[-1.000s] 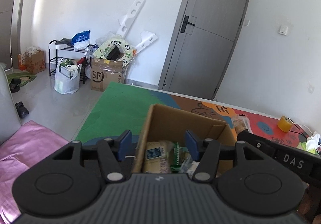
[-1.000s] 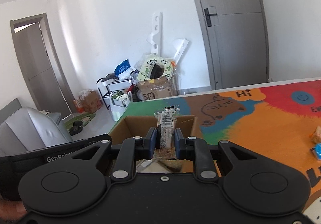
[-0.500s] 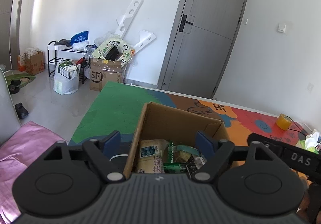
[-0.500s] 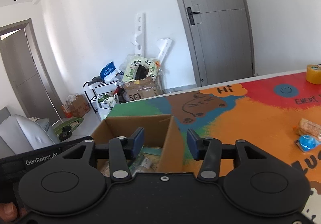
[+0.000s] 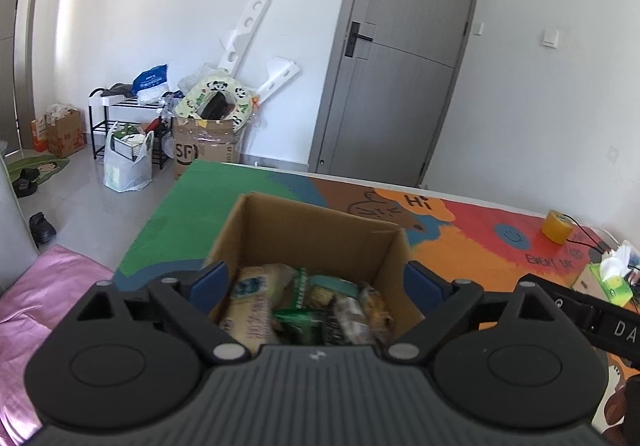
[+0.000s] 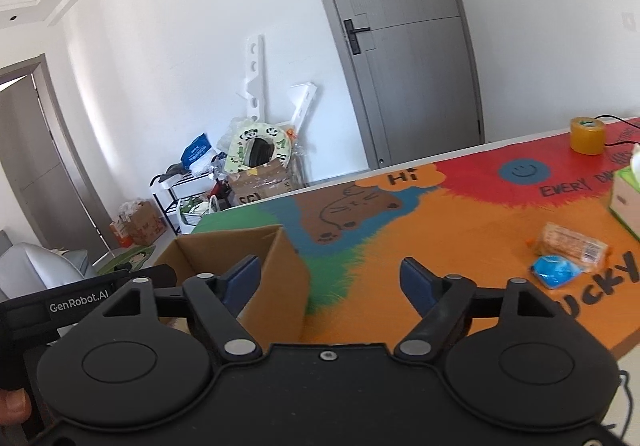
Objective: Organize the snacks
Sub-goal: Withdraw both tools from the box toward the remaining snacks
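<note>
Snacks (image 5: 304, 306) fill the box (image 5: 316, 234); both tongs, left (image 5: 316, 286) and right (image 6: 330, 278), hang spread and empty, free for the table's (image 6: 460, 246) loose packets (image 6: 572, 246).

Right gripper (image 6: 330, 280) jaws wide apart and empty, cardboard box (image 6: 256, 270) lower left, snack packets (image 6: 568, 254) right.

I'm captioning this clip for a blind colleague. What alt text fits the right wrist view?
The open, empty right hand-held gripper hovers over a colourful mat, beside a cardboard box at its left. Two wrapped snacks, one orange and one blue, lie on the mat to the right, with a tape roll farther back.
</note>
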`<state>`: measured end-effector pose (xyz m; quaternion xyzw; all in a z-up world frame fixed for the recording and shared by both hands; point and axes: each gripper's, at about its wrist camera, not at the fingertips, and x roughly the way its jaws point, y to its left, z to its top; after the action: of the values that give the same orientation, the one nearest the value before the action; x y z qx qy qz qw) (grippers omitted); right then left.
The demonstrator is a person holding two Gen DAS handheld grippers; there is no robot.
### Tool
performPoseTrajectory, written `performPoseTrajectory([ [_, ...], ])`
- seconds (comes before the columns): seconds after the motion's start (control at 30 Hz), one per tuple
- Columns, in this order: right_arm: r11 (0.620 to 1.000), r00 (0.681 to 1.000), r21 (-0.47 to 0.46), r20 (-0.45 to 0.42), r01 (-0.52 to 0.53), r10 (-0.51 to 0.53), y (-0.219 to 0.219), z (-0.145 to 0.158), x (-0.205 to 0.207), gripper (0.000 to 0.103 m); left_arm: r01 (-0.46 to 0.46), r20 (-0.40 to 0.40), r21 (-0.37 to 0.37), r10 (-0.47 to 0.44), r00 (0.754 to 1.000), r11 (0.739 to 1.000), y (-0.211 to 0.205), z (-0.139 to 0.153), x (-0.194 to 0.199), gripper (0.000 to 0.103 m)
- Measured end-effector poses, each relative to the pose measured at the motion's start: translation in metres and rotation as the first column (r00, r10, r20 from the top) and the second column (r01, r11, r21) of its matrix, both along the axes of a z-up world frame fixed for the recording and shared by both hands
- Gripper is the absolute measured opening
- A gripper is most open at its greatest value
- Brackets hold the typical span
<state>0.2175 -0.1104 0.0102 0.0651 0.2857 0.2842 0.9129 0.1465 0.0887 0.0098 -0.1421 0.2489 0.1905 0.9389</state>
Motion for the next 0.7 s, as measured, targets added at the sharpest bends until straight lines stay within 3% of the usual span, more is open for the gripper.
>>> performPoseTrajectory([
  [0.27,0.998,0.998,0.006,0.005,0.067,-0.067,-0.03,0.0,0.006,0.103,0.05,-0.039,0.029,-0.049,0.998,0.998,-0.03,0.002,0.01,0.094],
  [0.7,0.99,0.99,0.02,-0.014,0.14,-0.14,-0.075,-0.002,0.02,0.103,0.136,-0.083,0.071,-0.13,0.988,0.988,-0.076,0.008,0.027,0.097],
])
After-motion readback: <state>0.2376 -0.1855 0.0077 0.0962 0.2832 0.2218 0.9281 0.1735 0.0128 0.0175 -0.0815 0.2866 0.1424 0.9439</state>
